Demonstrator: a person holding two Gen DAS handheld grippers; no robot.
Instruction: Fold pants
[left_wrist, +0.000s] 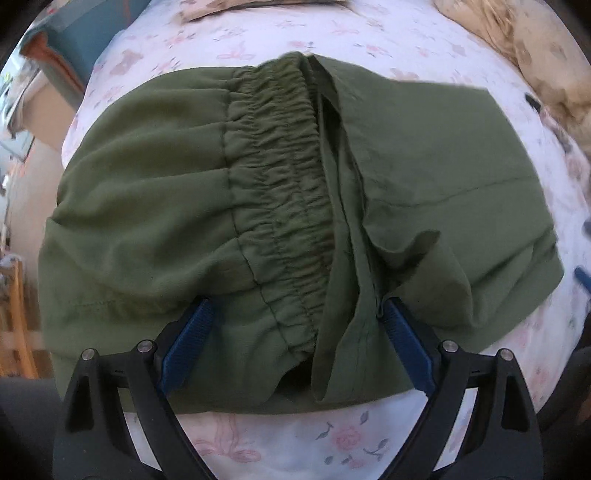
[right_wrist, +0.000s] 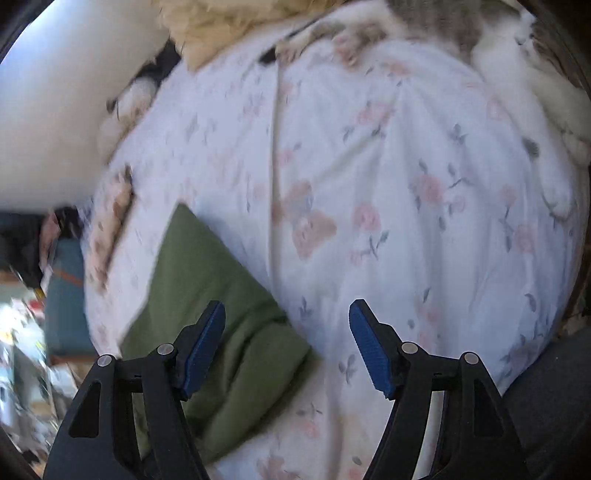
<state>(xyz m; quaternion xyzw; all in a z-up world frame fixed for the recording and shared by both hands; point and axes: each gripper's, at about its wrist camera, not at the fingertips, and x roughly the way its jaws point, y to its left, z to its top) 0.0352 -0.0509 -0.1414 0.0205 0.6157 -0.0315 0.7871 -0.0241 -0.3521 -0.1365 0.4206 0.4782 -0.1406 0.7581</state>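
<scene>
The green pants (left_wrist: 295, 206) lie folded on the bed's flowery sheet (left_wrist: 280, 439), with the stretchy waistband (left_wrist: 288, 184) on top. The left hand-held gripper (left_wrist: 295, 306) is spread wide around the waistband end at 6 o'clock. The right hand-held gripper (right_wrist: 287, 314) is spread wide too, holding nothing, with the pants (right_wrist: 221, 325) at its 7 o'clock.

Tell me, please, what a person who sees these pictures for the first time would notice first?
The eye falls first on the olive green pants, which fill the middle of the left wrist view, with the gathered elastic waistband running down the centre. They lie on a white floral bedsheet. The left gripper is open, its blue pads astride the waistband, while the right gripper hangs open over the sheet beside a corner of the pants.
</scene>
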